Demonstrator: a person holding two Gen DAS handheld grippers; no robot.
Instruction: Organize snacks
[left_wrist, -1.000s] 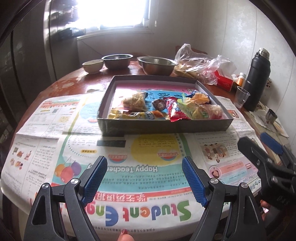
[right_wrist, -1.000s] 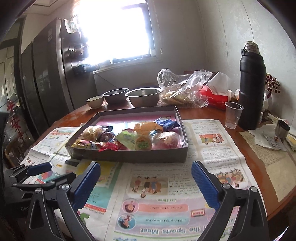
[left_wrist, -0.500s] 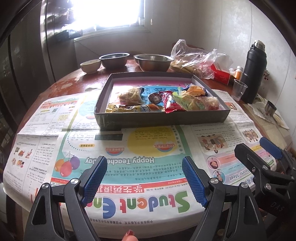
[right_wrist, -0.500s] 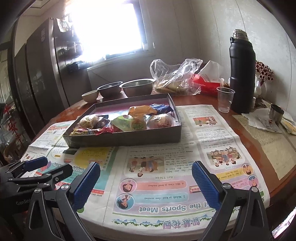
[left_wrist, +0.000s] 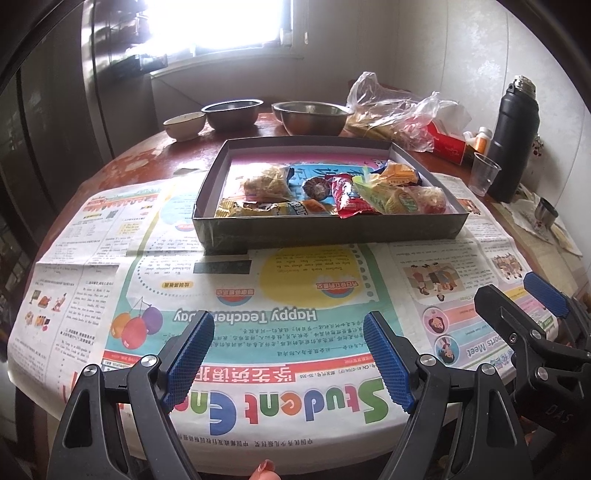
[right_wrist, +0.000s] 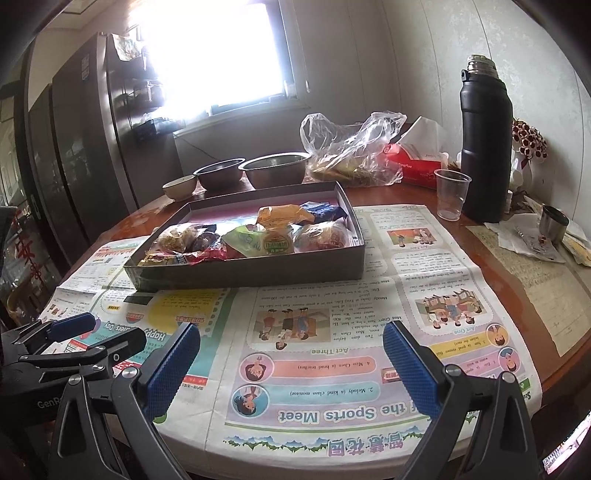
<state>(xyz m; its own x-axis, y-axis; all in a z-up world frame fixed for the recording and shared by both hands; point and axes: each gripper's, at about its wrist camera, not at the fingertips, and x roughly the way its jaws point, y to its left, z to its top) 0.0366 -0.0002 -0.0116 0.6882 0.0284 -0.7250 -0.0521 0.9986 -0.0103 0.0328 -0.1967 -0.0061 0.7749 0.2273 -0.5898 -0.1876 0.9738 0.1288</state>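
Observation:
A shallow grey box (left_wrist: 325, 226) (right_wrist: 258, 271) sits on newspaper in the middle of the round table. Several wrapped snacks lie along its near side: a yellow packet (left_wrist: 258, 208), a red packet (left_wrist: 347, 197), a green-yellow one (right_wrist: 275, 240) and an orange one (right_wrist: 282, 214). My left gripper (left_wrist: 290, 354) hovers open over the newspaper near the table's front edge, nothing between its blue pads. My right gripper (right_wrist: 291, 365) is open too, beside it to the right, also empty. Each gripper shows at the edge of the other's view.
Behind the box stand two steel bowls (left_wrist: 312, 117), a small ceramic bowl (left_wrist: 184, 125), a plastic bag (right_wrist: 354, 151) and a red tissue box (right_wrist: 413, 162). At right are a black thermos (right_wrist: 485, 147), a clear cup (right_wrist: 451, 197) and a small metal cup (right_wrist: 554, 223).
Both views have drawn back slightly from the box, which now sits a little farther away and higher in frame. Both grippers stay open and empty.

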